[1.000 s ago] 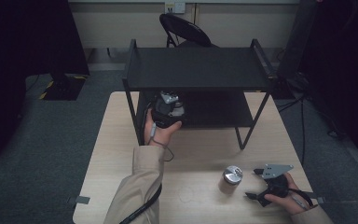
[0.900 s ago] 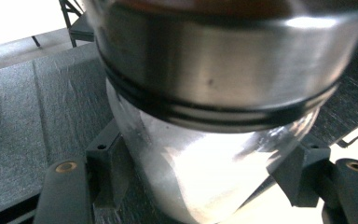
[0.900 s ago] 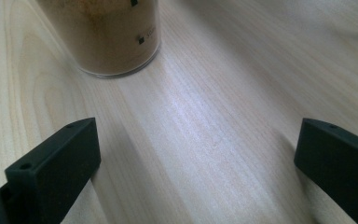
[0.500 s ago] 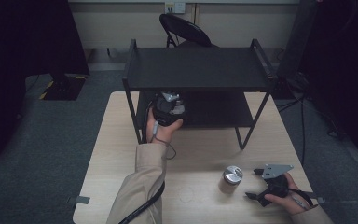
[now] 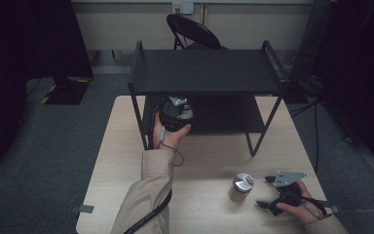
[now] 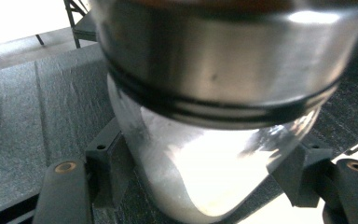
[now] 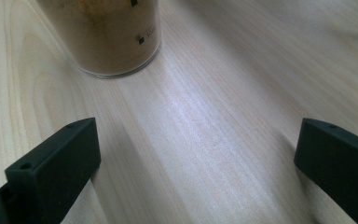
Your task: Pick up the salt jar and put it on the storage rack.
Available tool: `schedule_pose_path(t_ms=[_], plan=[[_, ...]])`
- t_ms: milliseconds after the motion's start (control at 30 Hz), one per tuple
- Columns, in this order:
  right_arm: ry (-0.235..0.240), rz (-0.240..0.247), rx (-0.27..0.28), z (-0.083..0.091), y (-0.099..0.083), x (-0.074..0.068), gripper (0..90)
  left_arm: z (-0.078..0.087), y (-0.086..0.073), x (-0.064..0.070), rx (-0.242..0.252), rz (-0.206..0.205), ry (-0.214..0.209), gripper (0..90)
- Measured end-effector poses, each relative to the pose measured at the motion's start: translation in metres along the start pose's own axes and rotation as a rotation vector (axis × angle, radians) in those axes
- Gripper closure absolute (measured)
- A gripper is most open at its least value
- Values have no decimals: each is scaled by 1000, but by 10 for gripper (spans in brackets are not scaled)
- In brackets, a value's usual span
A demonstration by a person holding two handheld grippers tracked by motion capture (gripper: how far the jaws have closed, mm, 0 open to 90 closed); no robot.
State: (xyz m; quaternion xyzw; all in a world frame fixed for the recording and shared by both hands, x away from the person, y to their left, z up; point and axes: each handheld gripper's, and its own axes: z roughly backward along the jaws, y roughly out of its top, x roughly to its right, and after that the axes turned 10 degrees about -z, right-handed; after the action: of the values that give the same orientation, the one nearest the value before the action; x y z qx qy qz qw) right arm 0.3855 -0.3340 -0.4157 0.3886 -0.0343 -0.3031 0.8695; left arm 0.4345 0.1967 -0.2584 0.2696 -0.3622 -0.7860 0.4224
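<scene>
A glass jar [image 6: 205,154] of white powder with a steel lid [image 6: 223,56] is clamped between the jaws of my left gripper [image 6: 205,179]. From above, that left gripper [image 5: 177,110] holds the jar [image 5: 188,113] at the front of the black rack's lower shelf [image 5: 229,114]. A second jar [image 5: 242,187], with brown contents and a metal lid, stands on the wooden table [image 5: 209,156] at the near right. My right gripper [image 5: 263,192] lies open just right of it. Along its jaws, the brown jar [image 7: 107,37] sits ahead and to the left of my right gripper [image 7: 200,154], apart from it.
The black two-level rack [image 5: 204,73] takes up the far half of the table, its legs [image 5: 255,139] standing on the wood. A folding chair [image 5: 195,31] stands behind it. Grey carpet surrounds the table.
My left gripper has edged slightly forward toward the lower shelf with the white jar in it. The right gripper and the brown jar have stayed put.
</scene>
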Motion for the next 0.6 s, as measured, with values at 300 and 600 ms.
schedule_pose_path(t_ms=[300, 600], plan=[[0, 0, 0, 0, 0, 0, 0, 5, -4, 0, 3, -4, 8, 237], [0, 0, 0, 0, 0, 0, 0, 15, -10, -3, 9, 33, -26, 91]])
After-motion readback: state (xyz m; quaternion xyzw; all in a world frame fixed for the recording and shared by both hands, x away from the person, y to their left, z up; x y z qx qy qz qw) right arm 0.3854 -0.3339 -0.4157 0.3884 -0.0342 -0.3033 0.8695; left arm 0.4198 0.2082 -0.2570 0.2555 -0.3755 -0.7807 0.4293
